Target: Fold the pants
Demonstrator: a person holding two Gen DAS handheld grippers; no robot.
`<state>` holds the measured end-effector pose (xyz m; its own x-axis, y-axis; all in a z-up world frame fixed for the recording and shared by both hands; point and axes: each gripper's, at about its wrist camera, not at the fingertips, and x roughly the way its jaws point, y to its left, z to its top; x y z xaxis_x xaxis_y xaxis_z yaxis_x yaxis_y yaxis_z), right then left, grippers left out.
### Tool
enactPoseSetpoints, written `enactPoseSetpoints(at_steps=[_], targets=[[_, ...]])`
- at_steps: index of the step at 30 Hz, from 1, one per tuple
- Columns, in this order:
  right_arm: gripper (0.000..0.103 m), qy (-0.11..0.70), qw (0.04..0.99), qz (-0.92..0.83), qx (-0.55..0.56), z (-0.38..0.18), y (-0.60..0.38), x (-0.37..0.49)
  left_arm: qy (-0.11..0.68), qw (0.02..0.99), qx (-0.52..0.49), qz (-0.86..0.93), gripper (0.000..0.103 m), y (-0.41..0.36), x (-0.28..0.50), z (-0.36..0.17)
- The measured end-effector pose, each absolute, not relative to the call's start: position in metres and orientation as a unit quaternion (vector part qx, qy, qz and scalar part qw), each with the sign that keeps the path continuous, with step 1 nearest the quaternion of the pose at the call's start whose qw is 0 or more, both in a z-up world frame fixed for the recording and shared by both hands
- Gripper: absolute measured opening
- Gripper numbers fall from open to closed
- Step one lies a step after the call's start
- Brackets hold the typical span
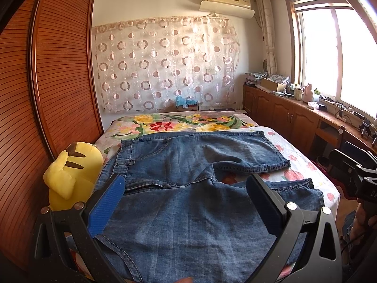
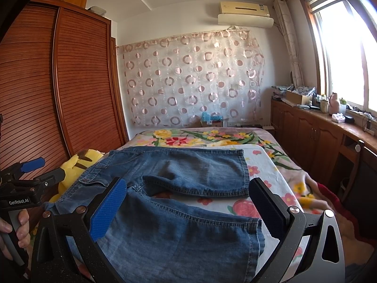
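Observation:
Blue denim pants (image 1: 188, 179) lie spread flat on a flowered bed (image 1: 306, 165), waist to the left, two legs pointing right with a gap between them. My left gripper (image 1: 186, 184) is open, hovering above the waist and near leg. My right gripper (image 2: 188, 188) is open above the near leg's hem end (image 2: 188, 235). The pants also show in the right wrist view (image 2: 179, 169). The right gripper appears at the right edge of the left wrist view (image 1: 353, 172); the left gripper appears at the left edge of the right wrist view (image 2: 33, 167). Neither holds cloth.
A yellow plush toy (image 1: 70, 176) sits at the bed's left edge beside a slatted wooden wardrobe (image 1: 59, 82). Wooden cabinets with clutter (image 1: 294, 108) run under the window on the right. A patterned curtain (image 1: 165, 66) hangs behind the bed.

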<state>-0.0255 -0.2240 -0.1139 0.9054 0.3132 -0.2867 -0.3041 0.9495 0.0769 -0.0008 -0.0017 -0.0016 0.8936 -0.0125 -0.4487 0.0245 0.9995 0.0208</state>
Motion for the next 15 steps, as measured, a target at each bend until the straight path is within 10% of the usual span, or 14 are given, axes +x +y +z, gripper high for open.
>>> enactPoseSetpoints(at_steps=[15], targets=[[0.103,0.149,0.976,0.158,0.016,-0.1139,-0.2229,-0.026,0.228,0.973,0.011,-0.01,0.103,-0.003,-0.0011,-0.001]])
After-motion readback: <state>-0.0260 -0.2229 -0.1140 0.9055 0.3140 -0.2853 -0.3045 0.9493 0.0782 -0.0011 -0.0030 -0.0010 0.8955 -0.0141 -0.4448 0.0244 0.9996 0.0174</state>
